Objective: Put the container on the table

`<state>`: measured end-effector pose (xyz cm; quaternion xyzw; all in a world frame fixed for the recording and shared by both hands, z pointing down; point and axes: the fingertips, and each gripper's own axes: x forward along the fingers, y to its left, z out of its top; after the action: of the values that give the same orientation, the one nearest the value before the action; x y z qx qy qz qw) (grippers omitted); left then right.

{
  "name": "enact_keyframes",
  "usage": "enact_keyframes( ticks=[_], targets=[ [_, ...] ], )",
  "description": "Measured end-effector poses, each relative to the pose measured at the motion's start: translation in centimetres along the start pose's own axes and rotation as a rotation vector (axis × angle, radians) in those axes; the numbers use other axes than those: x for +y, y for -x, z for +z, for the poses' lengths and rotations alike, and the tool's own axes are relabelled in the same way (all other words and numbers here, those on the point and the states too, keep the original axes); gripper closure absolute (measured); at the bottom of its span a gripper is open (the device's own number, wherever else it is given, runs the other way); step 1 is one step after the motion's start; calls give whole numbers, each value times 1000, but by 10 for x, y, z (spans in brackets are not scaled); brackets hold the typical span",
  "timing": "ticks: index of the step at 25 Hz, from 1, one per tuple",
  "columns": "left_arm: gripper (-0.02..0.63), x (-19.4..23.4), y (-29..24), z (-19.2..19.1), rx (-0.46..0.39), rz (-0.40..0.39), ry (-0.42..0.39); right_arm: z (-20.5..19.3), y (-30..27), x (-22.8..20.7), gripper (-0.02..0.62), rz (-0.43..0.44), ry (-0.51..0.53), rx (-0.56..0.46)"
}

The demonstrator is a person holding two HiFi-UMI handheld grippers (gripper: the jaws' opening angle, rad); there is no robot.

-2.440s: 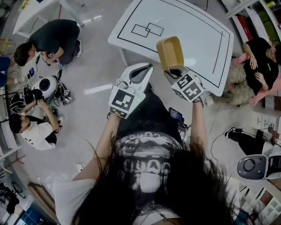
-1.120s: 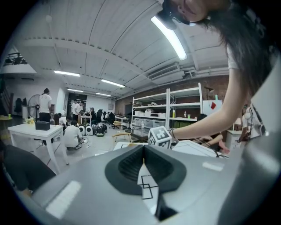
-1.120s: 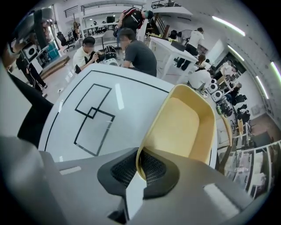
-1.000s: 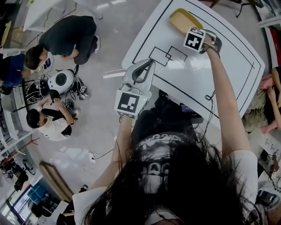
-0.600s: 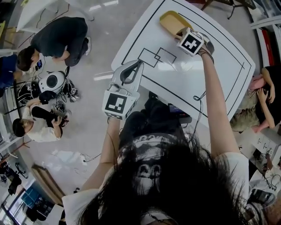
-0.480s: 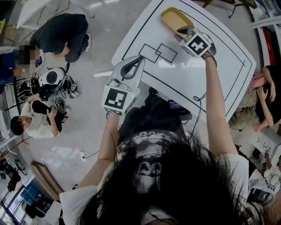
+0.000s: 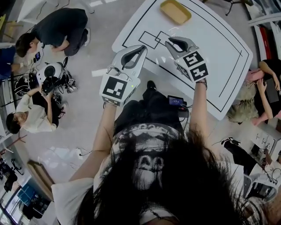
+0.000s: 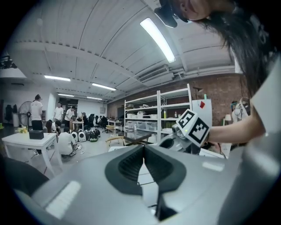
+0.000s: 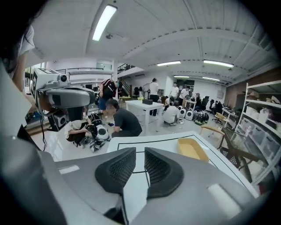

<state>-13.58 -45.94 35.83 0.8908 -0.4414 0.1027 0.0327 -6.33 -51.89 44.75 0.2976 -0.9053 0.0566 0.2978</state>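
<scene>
Grey left gripper (image 7: 143, 46) hangs just off the table's (image 7: 219, 39) near edge, jaws pressed together, empty. Right gripper (image 7: 168, 41) hovers over that edge, jaws a narrow slit apart with nothing between, forearm pointing across the table. Yellow container (image 7: 175, 11) sits flat at the table's far end, untouched. Placement looks done, so both are likely parked clear.

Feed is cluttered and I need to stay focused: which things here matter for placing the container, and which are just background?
Job: yellow container, on the white table; right gripper, empty; left gripper, empty.
Background: crouching person in dark shirt; round white device on the floor; shelving; second white table.
</scene>
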Motion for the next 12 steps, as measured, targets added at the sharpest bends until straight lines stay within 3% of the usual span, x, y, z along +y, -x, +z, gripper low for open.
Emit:
enact_keyframes(
  ticks=[12],
  targets=[
    [606, -80, 94, -21, -10, -85, -61, -36, 81, 145, 561, -72, -105, -101]
  ],
)
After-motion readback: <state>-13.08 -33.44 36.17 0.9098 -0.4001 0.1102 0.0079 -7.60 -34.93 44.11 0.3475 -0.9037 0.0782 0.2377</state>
